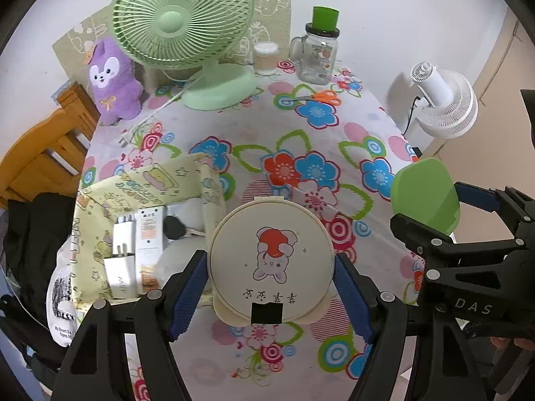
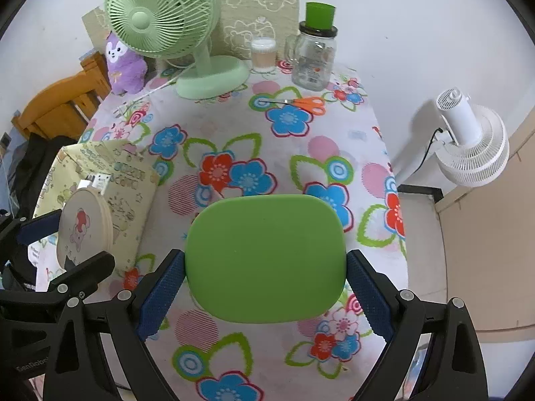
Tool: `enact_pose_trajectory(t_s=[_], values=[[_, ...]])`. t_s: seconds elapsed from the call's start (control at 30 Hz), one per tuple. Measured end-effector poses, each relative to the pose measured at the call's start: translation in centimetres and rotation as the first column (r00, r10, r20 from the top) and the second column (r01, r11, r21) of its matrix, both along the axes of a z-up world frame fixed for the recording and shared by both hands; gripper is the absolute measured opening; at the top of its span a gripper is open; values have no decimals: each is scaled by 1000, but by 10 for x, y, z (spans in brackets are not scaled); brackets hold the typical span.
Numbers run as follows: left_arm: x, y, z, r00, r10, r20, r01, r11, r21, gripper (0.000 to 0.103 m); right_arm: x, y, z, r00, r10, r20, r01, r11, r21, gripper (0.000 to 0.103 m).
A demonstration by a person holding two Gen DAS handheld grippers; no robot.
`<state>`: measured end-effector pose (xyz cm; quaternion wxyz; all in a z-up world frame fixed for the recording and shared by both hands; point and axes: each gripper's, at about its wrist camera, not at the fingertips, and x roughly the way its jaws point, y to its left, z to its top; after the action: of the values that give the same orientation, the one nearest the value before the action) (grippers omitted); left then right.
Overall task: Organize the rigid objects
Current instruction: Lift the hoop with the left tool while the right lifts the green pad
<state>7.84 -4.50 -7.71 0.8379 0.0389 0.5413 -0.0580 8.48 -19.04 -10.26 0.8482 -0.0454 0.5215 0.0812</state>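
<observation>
Carry step: left gripper (image 1: 271, 292) clamps round mirror (image 1: 271, 260), right gripper (image 2: 265, 292) clamps green case (image 2: 265, 257); next, probably lower into fabric bin (image 1: 100, 207).

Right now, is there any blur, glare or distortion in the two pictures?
Left wrist view: sharp, evenly lit, with black fisheye corners; the glass jar shows small highlights. Right wrist view: also sharp; the green lid has soft sheen only, and the table edge bends.

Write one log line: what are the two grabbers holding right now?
left gripper: shut on round cream case | right gripper: shut on green box | both above flowered tablecloth
</observation>
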Motion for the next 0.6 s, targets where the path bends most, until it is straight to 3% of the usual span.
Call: enact_pose_trajectory(t_s=[0.6], values=[[13,61,-10,1000,-7,-14,7,1000,1,76,12,54,-8,999,-17,-50,18,1000,19,95]])
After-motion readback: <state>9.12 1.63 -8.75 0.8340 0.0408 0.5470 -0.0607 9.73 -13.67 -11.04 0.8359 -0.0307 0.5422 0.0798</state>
